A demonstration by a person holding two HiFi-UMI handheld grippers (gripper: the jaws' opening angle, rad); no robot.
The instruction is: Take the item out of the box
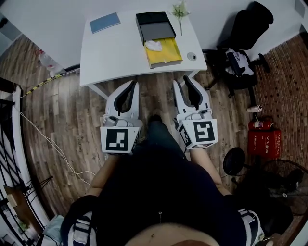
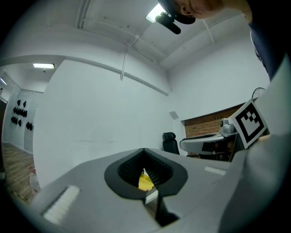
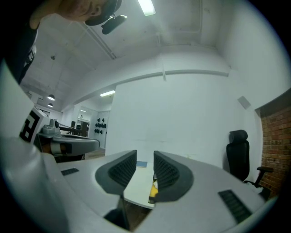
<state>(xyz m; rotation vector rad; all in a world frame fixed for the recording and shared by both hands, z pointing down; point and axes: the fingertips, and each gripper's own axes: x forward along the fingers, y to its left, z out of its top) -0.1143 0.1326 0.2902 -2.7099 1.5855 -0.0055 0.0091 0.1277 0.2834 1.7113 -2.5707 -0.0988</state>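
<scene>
Nearest, at the person's waist, both grippers are held low over the wooden floor, short of the desk (image 1: 120, 53) and touching nothing. The left gripper (image 1: 134, 82) has its jaws brought together at the tips with nothing caught in them; in its own view (image 2: 143, 150) only the hollow between the ribbed pads is left. The right gripper (image 1: 181, 79) stands partly open and is empty; its own view (image 3: 144, 154) shows a clear gap between the pads with only the desk edge (image 3: 138, 186) beyond it. The white item (image 1: 154, 45) lies well ahead of both grippers, a little left of the right gripper's line and right of the left one's, at the far end of the yellow box (image 1: 166, 54) on the desk. Through the left gripper's hollow only a sliver of that yellow box (image 2: 145, 182) shows, and the item cannot be made out there. In the right gripper view the right jaw cuts off most of the box (image 3: 154, 191), and the item is too small to tell. Just beyond the yellow box and touching it sits a black tray (image 1: 155, 26) with a grey inside. A blue book (image 1: 105, 22) lies far ahead of the left gripper, and a small plant (image 1: 179, 10) stands at the desk's back edge. An office chair (image 1: 240, 53) stands beyond the right gripper, off to its right.
</scene>
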